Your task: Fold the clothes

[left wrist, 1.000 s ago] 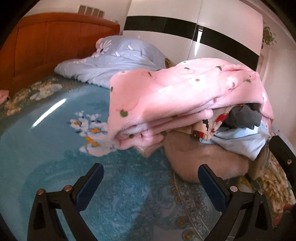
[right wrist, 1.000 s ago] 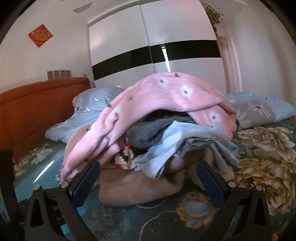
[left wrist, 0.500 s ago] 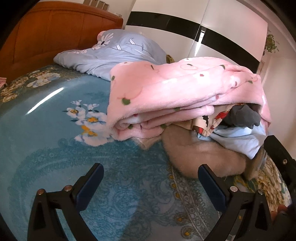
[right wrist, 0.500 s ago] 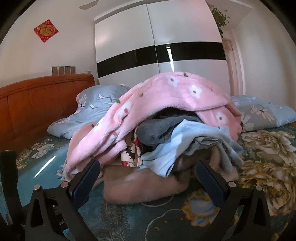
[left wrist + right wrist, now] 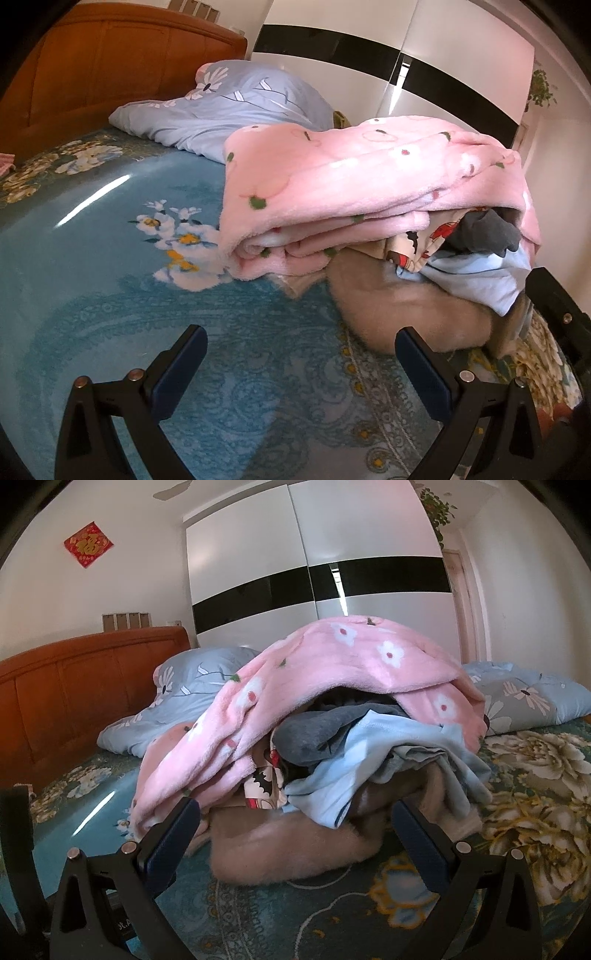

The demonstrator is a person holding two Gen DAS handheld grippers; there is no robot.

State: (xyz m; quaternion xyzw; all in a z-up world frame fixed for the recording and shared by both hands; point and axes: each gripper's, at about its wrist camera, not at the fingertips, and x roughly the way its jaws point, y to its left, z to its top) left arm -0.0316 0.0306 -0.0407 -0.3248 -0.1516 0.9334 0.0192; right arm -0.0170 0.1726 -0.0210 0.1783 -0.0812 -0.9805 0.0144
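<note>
Clothes pile [image 5: 332, 757]: location?
— Inspector: Heaped on the bed [image 5: 110, 295], towards its middle, short of the headboard [image 5: 74, 686]. A pink flowered blanket [image 5: 369, 184] drapes over the top; under it show a grey garment [image 5: 314, 738], a light blue garment [image 5: 351, 775], a cartoon-print piece [image 5: 262, 786] and a tan fleece item [image 5: 288, 853] at the base, resting on the bedspread.

— Tools?
— Inspector: Left tool [image 5: 301, 363] has its jaws spread wide, nothing between them, above bare bedspread near the pile's edge. Right tool [image 5: 295, 834] likewise spread and empty, facing the tan fleece item, close to it; whether it touches, I cannot tell. No garment yet separated.

— Risks from here?
— Inspector: In my judgement, three. Layers overlap, so closing on the base item would likely drag the whole heap and topple it. A pinch at the blue hem may catch two fabrics at once. Thick fleece may slip from a shallow bite. The blanket probably needs lifting off first.
</note>
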